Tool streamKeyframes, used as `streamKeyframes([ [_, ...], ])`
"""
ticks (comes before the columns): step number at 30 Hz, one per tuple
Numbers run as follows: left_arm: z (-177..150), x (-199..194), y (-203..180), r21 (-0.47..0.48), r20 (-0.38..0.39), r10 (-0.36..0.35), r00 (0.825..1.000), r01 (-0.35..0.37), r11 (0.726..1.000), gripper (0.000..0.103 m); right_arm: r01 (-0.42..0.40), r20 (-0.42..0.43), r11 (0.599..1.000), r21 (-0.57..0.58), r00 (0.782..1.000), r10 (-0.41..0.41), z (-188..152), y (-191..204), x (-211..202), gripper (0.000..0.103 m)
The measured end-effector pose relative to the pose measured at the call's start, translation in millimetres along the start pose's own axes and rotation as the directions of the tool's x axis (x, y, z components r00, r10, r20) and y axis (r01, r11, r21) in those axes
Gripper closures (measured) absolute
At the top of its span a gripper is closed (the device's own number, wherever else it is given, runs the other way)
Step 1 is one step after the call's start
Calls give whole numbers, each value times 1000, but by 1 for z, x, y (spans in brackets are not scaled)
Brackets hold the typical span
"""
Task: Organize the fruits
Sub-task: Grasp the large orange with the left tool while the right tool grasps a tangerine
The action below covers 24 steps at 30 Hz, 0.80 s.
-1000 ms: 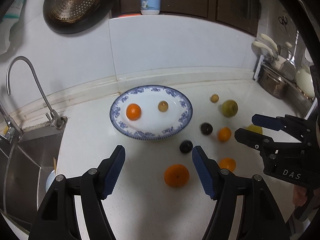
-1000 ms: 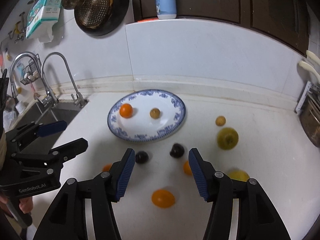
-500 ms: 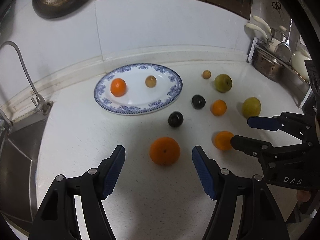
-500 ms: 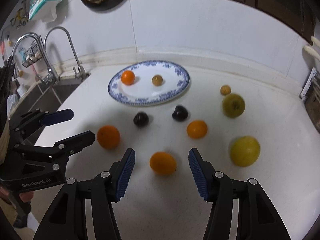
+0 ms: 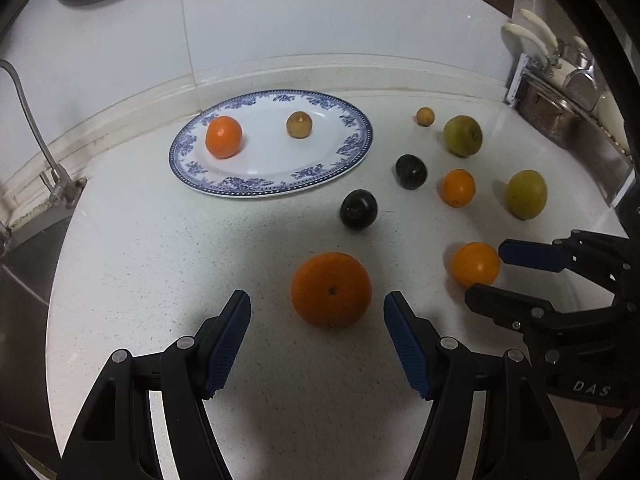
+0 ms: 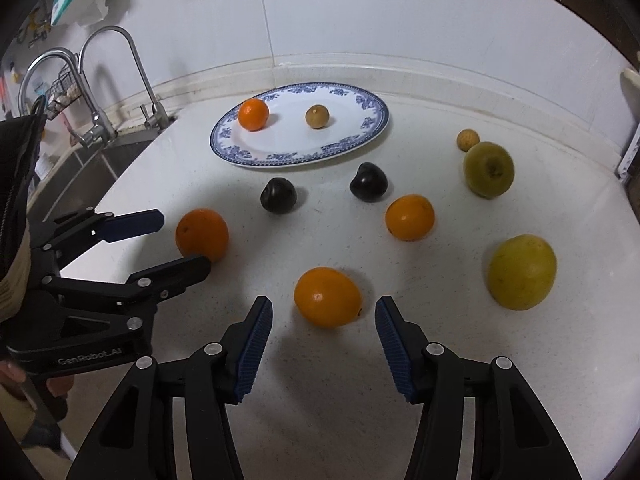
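The white worktop carries a blue-rimmed plate well ahead of both tongs. Left tongs stand apart around a large orange, untouched. Right tongs, just narrowing yet still apart, flank a smaller orange.

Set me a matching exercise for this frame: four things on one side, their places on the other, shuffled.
Things:
1. big orange
2. longan
3. yellow-green fruit
4. tap

Places:
A. on the plate
B. by the sink, at the counter's left end
C. ahead of the open left gripper
D. on the counter, right of the right gripper

Pairs: 1-C, 2-A, 3-D, 4-B
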<state>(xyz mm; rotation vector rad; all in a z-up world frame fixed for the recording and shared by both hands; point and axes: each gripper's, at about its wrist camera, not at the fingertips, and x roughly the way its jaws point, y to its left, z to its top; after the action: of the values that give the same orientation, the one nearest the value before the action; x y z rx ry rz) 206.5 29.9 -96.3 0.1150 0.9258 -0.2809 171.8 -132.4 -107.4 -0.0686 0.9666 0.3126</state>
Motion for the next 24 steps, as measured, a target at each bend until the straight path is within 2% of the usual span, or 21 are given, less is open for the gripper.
streamKeyframes([
  [4,3,5,2,-19,-14,-1,1000,1,1000,36,-6,-14,1000,6,1000,6,1,-2,8,53],
  [15,6,14,2,-35,-42,-26,999,24,999,52,-12,-15,1000,15,1000,12,3,-3,15,63],
  [20,6,17,0,-33,-50,-42,998,41,999,61,-16,-11,1000,17,1000,16,3,-4,15,64],
  [24,6,17,-2,-26,-50,-37,998,35,999,62,-20,-7,1000,23,1000,21,3,-5,15,64],
])
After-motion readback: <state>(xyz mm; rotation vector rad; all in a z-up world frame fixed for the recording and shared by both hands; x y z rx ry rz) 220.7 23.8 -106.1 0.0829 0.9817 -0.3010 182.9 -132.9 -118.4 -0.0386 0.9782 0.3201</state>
